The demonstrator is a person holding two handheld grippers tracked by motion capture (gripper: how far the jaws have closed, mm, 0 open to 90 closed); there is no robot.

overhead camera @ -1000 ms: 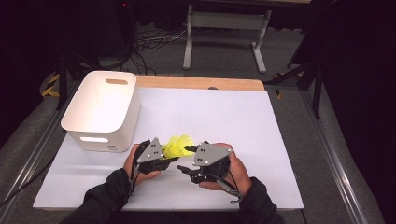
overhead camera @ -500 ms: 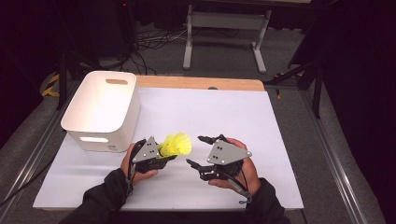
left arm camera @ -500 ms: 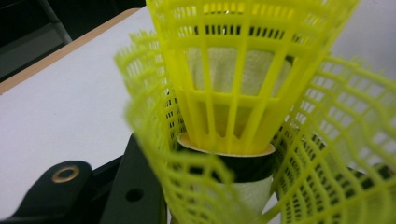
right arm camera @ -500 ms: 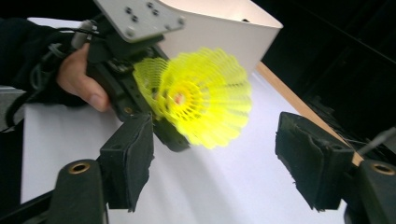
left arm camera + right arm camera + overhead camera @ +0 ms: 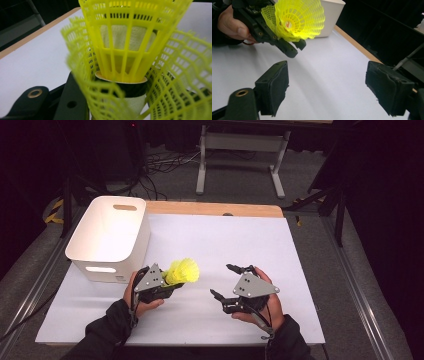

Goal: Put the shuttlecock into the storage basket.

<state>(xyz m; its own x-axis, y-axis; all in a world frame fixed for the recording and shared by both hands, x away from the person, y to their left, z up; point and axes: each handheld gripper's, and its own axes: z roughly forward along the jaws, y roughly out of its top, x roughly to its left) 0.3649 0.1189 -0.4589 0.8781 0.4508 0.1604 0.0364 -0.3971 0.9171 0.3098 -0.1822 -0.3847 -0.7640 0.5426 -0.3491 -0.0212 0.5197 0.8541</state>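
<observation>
Yellow plastic shuttlecocks (image 5: 183, 271) are nested one inside another, and my left gripper (image 5: 172, 283) is shut on them just above the white table sheet (image 5: 240, 240). In the left gripper view the inner shuttlecock (image 5: 120, 50) sits in the mesh skirt of an outer one (image 5: 80, 75). My right gripper (image 5: 220, 280) stands to their right, clear of them. Its jaws have just been opening, and there is nothing between them. From the right gripper view (image 5: 329, 85), the stack (image 5: 297, 20) shows in the left gripper (image 5: 287, 48) ahead.
A white handled bin (image 5: 142, 232) stands at the table's left, just behind the left hand, and also shows in the right gripper view (image 5: 332, 15). A wooden strip (image 5: 215, 209) runs along the table's far edge. Dark floor, cables and a stand lie beyond.
My right gripper drew away to the right from the shuttlecocks and its jaws spread wide. The left gripper kept still with the yellow stack in it.
</observation>
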